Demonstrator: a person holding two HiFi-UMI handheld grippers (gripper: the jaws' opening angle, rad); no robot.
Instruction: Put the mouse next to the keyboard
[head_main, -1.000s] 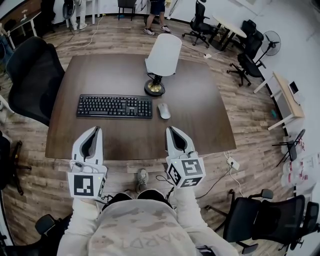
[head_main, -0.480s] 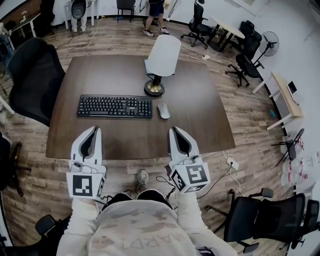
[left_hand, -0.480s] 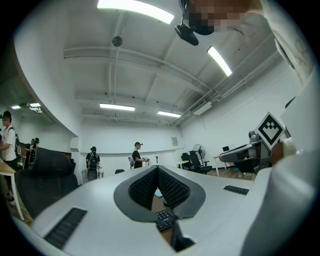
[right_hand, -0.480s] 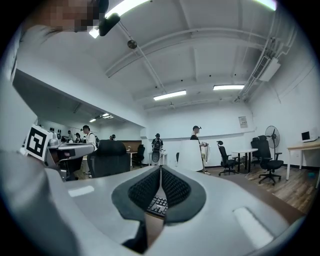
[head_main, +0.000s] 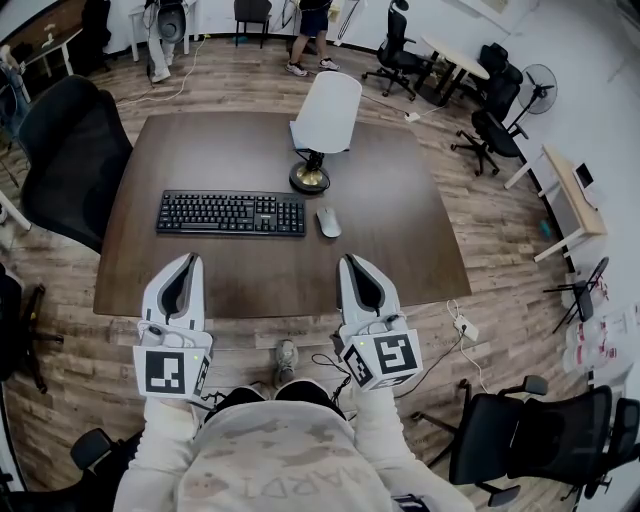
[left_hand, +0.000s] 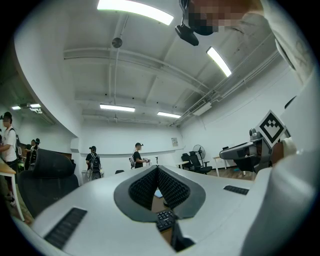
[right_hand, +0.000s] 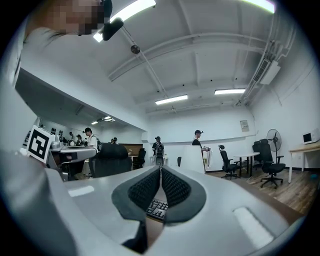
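Left gripper (head_main: 187, 260) and right gripper (head_main: 349, 262), closed and empty, hover near the keyboard (head_main: 230, 213); a stray reach could knock the mouse (head_main: 328, 222) from beside it.

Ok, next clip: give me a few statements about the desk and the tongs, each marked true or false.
1. The mouse lies on the table just beside the keyboard's right end. True.
2. The right tongs hold the mouse. False: they are shut on nothing, near the table's near edge, apart from the mouse.
3. The lamp stands beyond the keyboard and mouse. True.
4. The left tongs stand wide open over the keyboard. False: they are shut, empty, short of the keyboard.
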